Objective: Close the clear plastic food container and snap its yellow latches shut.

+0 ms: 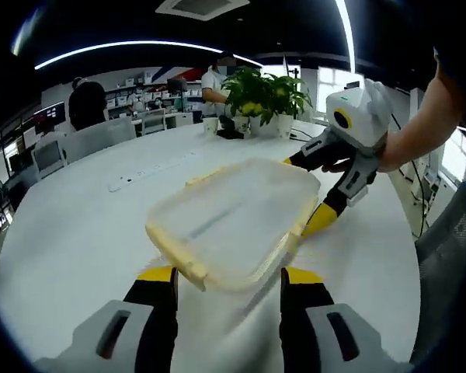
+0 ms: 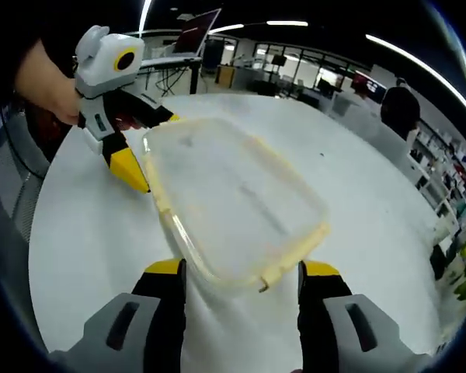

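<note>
A clear plastic container [image 1: 233, 221] with pale yellow latches lies on the white table [image 1: 70, 241], its lid resting on top. My left gripper [image 1: 230, 276] is open, its yellow-tipped jaws standing either side of the container's near corner, where a latch [image 1: 193, 272] sticks out. Across the box, my right gripper [image 1: 311, 190] straddles the far right corner, one yellow fingertip [image 1: 322, 220] low beside the rim. From the right gripper view, the container [image 2: 233, 198] reaches in between my open right gripper [image 2: 242, 269], a latch [image 2: 268, 277] at the near edge. The left gripper [image 2: 140, 148] stands at the far left corner.
Potted plants [image 1: 264, 97] stand at the table's far side, and a white power strip [image 1: 140, 175] lies left of the box. A hand and forearm [image 1: 419, 132] hold the right gripper. Chairs, desks and people are beyond the table. A grey chair back [image 1: 450, 233] is at right.
</note>
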The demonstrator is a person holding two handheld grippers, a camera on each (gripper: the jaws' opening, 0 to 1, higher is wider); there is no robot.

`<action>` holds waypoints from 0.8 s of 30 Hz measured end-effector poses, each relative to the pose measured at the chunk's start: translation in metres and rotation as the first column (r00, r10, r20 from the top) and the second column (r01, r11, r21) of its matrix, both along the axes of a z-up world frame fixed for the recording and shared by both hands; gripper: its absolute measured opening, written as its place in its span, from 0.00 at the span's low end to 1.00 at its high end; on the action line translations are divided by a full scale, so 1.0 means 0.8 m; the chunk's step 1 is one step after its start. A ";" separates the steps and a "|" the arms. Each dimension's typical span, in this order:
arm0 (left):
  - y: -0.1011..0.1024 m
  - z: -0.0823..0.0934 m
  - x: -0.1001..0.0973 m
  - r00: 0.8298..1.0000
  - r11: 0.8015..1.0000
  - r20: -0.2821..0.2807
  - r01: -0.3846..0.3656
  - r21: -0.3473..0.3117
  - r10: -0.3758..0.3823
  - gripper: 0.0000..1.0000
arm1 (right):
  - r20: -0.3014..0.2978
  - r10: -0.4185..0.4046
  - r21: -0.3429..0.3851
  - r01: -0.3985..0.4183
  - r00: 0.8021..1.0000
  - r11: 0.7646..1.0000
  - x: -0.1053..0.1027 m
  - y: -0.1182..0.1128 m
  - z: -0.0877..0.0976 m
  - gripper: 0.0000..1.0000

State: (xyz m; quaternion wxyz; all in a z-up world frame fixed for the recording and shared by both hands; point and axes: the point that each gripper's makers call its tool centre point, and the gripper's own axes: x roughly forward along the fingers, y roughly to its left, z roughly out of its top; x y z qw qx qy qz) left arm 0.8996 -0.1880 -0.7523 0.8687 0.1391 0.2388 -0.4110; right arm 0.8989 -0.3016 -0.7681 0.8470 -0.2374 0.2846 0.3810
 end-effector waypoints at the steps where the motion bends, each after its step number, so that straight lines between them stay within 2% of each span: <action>1: 0.001 0.000 0.001 1.000 1.000 0.006 -0.001 0.004 0.001 0.44 | 0.000 0.006 -0.001 -0.006 1.000 1.000 -0.001 0.002 -0.001 0.53; 4: 0.005 -0.003 0.005 1.000 1.000 0.011 -0.008 0.011 0.008 0.43 | -0.008 -0.012 -0.002 0.012 1.000 1.000 -0.001 0.003 -0.004 0.52; 10: 0.018 -0.004 0.006 1.000 0.999 0.021 -0.015 0.029 0.014 0.43 | 0.008 0.001 -0.022 -0.001 1.000 1.000 -0.004 0.014 -0.005 0.49; 24: 0.066 -0.004 0.004 0.998 0.996 0.037 -0.051 0.067 0.049 0.41 | 0.006 0.011 -0.011 -0.011 1.000 1.000 -0.001 0.060 -0.005 0.45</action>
